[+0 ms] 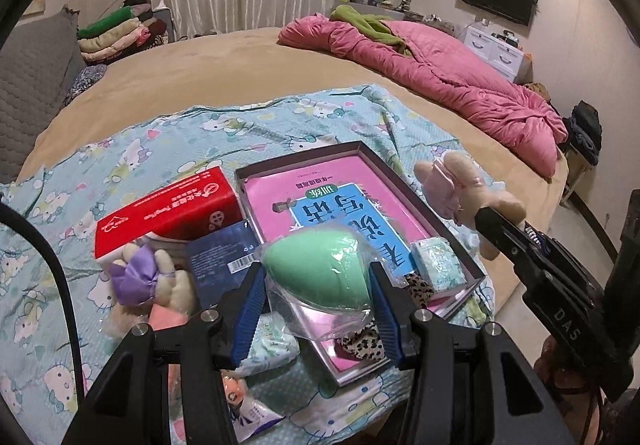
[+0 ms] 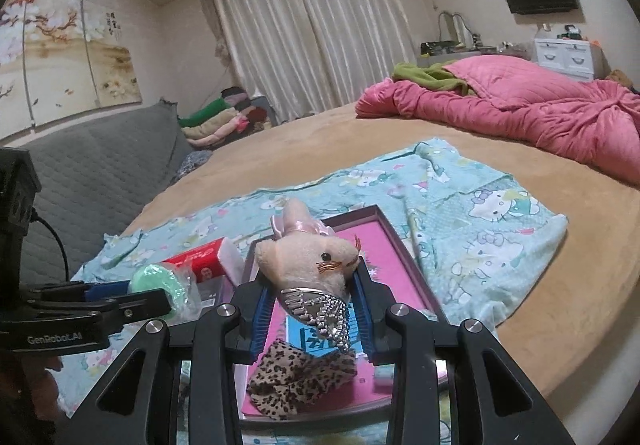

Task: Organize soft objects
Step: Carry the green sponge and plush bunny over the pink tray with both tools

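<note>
Two grippers are held above a shallow box (image 1: 460, 241) on a bed. The left gripper (image 1: 320, 277) jaws are clamped on a plastic-wrapped green sponge (image 1: 316, 265); the right gripper (image 2: 312, 309) jaws are clamped on a pink plush rabbit (image 2: 308, 253).

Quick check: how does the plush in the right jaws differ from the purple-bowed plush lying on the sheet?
The pink-bowed plush is gripped in the right gripper above the tray; the purple-bowed plush lies loose on the sheet beside the red tissue pack. The first looks pinkish-beige, the second paler cream. Both are small soft toys with satin bows.
</note>
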Demonstrator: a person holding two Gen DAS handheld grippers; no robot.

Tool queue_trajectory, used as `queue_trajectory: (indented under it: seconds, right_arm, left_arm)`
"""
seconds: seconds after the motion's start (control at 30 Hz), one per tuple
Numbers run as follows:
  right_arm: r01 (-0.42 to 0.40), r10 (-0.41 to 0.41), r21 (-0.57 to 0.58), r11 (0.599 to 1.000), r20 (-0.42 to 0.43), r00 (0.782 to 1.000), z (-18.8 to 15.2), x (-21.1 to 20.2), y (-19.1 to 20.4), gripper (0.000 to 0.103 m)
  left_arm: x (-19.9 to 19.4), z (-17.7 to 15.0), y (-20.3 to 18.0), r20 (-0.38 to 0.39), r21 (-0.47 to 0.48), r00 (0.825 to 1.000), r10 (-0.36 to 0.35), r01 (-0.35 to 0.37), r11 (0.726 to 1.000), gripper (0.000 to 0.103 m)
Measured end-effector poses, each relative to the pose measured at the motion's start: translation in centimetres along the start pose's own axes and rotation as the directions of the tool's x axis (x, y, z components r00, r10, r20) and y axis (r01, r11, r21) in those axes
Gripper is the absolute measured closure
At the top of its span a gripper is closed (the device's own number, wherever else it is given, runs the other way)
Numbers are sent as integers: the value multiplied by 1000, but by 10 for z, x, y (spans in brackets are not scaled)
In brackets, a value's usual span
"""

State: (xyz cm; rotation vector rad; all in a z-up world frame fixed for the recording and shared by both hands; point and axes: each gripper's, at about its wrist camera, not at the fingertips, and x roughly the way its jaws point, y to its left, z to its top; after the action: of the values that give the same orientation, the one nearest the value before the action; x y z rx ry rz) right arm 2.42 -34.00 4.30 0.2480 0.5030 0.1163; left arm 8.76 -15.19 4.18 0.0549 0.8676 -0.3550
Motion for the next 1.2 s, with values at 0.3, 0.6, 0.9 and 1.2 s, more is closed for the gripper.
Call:
queue_trajectory:
  seconds: [0.3, 0.6, 0.9, 1.2]
  right_arm:
    - [36, -37, 16, 999, 5, 999, -3, 3, -10, 66]
    - [96, -96, 55, 994, 0, 995, -5, 7, -27, 66]
    - [96, -95, 18, 995, -60, 994, -13, 24, -24, 66]
    - [85, -91, -42, 996, -162, 983, -25, 49, -14, 66]
  left_arm:
    - [28, -1, -6, -38, 9, 999, 5, -4, 1000, 52]
    - [60, -13, -9, -98, 27, 995, 24, -21, 999, 52]
    - [77, -25, -13, -138, 45, 990, 18, -12, 999, 52]
    - [87, -30, -14, -164, 47, 986, 8, 0, 999, 52]
